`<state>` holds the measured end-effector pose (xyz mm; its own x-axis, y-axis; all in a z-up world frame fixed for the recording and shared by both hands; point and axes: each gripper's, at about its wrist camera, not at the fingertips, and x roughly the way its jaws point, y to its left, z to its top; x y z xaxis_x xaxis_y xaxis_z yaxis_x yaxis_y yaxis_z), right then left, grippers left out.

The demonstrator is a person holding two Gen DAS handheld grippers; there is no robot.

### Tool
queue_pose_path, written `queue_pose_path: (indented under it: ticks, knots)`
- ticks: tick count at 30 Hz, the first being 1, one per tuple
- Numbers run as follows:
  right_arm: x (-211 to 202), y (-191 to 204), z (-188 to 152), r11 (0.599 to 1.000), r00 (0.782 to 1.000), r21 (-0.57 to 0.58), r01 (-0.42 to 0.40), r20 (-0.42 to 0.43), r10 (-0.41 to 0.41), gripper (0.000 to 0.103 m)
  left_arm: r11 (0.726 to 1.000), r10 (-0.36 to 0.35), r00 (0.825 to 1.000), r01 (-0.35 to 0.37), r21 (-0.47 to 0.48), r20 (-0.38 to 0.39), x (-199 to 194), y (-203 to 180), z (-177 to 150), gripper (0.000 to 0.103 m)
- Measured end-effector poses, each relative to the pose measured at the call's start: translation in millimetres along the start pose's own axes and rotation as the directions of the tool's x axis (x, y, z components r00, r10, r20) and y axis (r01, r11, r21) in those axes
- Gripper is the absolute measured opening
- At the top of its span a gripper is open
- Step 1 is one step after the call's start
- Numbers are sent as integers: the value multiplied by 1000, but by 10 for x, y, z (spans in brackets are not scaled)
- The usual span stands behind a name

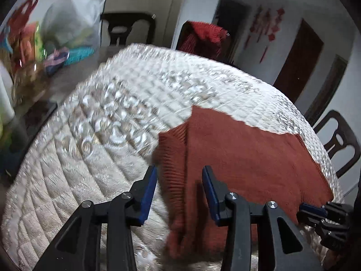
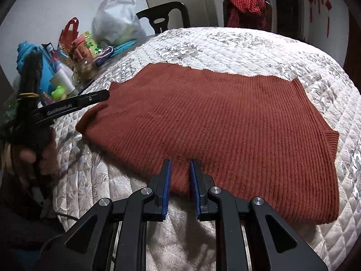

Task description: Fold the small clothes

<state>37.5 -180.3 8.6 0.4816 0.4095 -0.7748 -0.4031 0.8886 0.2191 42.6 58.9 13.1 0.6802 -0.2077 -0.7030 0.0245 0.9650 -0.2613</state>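
Observation:
A rust-red ribbed knit sweater (image 2: 214, 122) lies spread flat on the cream quilted table cover (image 2: 225, 45). In the right wrist view my right gripper (image 2: 180, 162) sits at the sweater's near edge, with a fold of the knit pinched between its blue pads. My left gripper (image 1: 179, 169) stands over the sweater's left end. The ribbed hem (image 1: 171, 171) lies loose between its blue pads, and they do not press on it. The right wrist view shows the left gripper (image 2: 105, 94) side-on at that end. The right gripper (image 1: 303, 209) shows at the lower right of the left wrist view.
Clutter crowds the table's far left: a white plastic bag (image 2: 115, 24), a red bag (image 2: 70, 31), bottles (image 2: 62, 79) and a blue container (image 2: 29, 54). Dark chairs (image 2: 164, 18) stand behind the table, one draped with red cloth (image 2: 246, 11). Another chair (image 1: 338, 140) stands at the right.

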Motion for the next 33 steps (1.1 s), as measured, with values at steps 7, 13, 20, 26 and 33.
queue_pose_path:
  ticks: [7,13,20,26,33]
  knots:
    - [-21,42,113,1000,999,-11,-21,30,21,18,997,-74,996,72,-40,-48,229,32,63,50]
    - [124,-16,302,1000,999,-4,-16,41,17,18,994,-99,994,97,-41,-50,222,-7,46,51]
    - [158,-70,350,1000,999,10,-19,37,19,18,979,-191,980,186,-82,-59,84,16,-113,50]
    - [35,-52,173,998,997,-1,-67,30,67,18,971,-225,972,218,-96,-63,65,-6,-143,30]
    - [-86,-33,-48,994,994,-26,-110,4,111,18,953,-292,956,293,-75,19,-170,-144,61,18]
